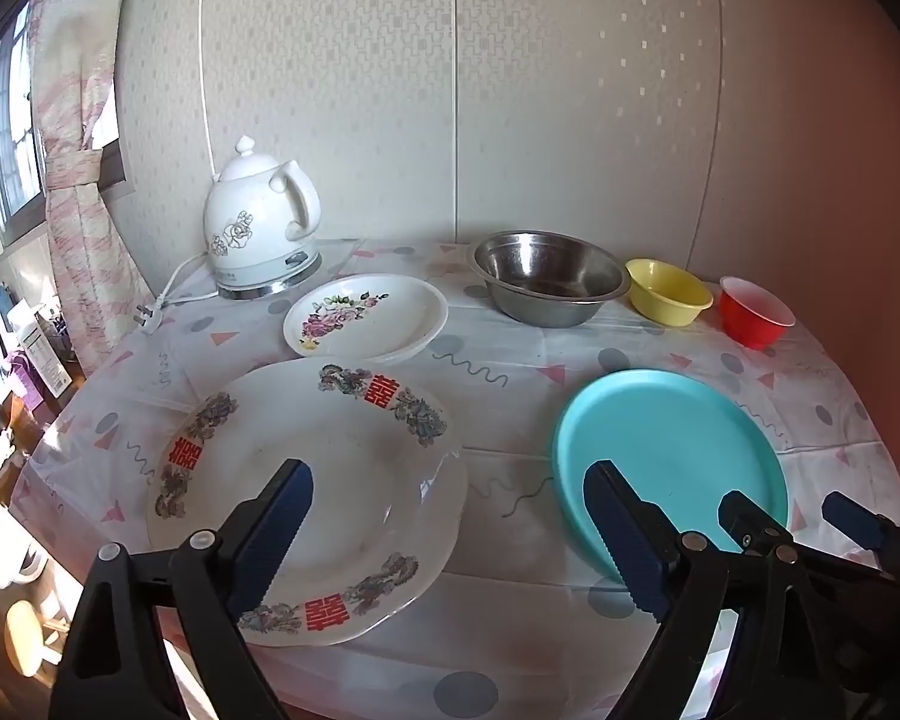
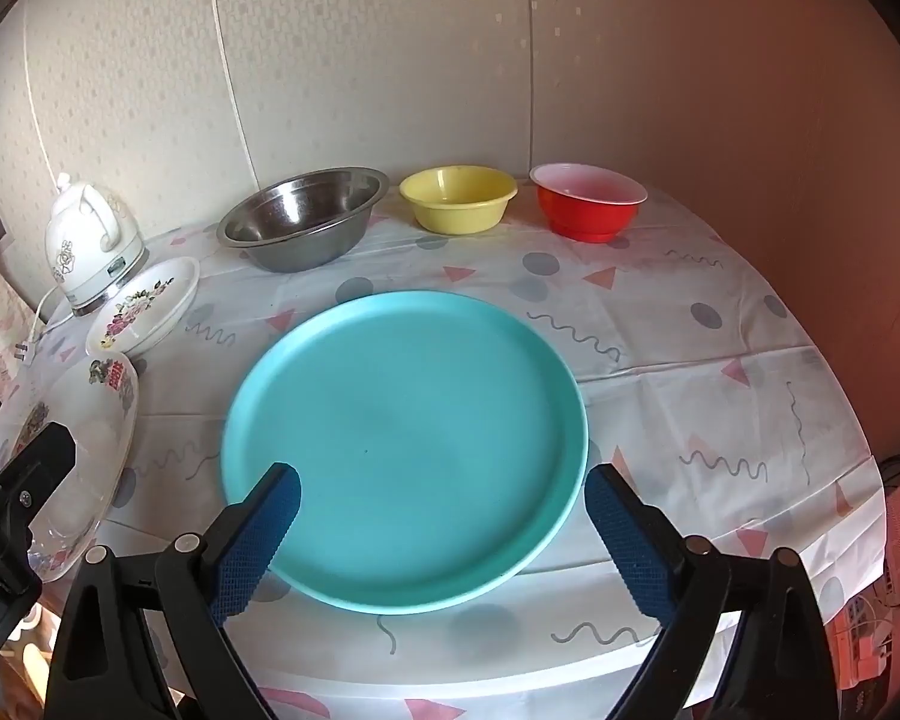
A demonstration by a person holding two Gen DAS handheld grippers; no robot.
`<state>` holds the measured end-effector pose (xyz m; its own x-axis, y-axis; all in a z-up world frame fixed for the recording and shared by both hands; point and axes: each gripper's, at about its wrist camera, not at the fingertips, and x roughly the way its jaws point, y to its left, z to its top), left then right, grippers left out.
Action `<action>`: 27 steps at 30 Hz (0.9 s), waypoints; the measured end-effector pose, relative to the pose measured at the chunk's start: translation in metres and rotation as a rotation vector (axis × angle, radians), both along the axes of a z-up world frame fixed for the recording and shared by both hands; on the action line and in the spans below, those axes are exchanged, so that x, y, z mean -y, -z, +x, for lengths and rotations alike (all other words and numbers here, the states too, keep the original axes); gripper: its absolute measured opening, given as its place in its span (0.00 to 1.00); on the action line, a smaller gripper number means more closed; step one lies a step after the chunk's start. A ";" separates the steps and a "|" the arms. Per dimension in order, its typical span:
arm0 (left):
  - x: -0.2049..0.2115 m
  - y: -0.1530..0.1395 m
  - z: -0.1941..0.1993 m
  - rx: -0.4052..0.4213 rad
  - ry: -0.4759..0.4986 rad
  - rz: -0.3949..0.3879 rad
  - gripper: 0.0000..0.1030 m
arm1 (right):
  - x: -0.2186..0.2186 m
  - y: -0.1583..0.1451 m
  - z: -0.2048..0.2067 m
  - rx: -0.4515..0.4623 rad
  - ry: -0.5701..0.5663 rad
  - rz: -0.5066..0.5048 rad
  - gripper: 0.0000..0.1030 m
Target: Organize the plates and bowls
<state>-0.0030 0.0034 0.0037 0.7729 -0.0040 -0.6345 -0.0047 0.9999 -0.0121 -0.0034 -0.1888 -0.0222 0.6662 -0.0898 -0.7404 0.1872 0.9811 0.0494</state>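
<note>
A large white plate with red characters (image 1: pixel 342 480) lies front left on the table; my left gripper (image 1: pixel 447 480) is open above its right part, empty. A teal plate (image 2: pixel 402 438) lies front middle; my right gripper (image 2: pixel 441 486) is open just above its near rim, empty. The teal plate also shows in the left wrist view (image 1: pixel 678 450). A small floral plate (image 1: pixel 366 315) sits behind the large one. A steel bowl (image 2: pixel 303 219), a yellow bowl (image 2: pixel 459 198) and a red bowl (image 2: pixel 588 201) stand in a row at the back.
A white ceramic kettle (image 1: pixel 258 228) with cord and plug stands at the back left. The wall runs close behind the bowls. The round table (image 2: pixel 720 420) has a patterned cloth, and its edge curves near on the right. Curtain and clutter lie beyond the left edge.
</note>
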 end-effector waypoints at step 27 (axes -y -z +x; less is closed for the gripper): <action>0.003 -0.002 -0.006 0.019 0.011 0.025 0.92 | 0.005 0.002 0.002 -0.014 0.000 0.047 0.94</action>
<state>-0.0086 -0.0001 0.0055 0.7850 0.0031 -0.6195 0.0062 0.9999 0.0129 -0.0013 -0.1938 -0.0240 0.6555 -0.0546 -0.7532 0.1879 0.9778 0.0926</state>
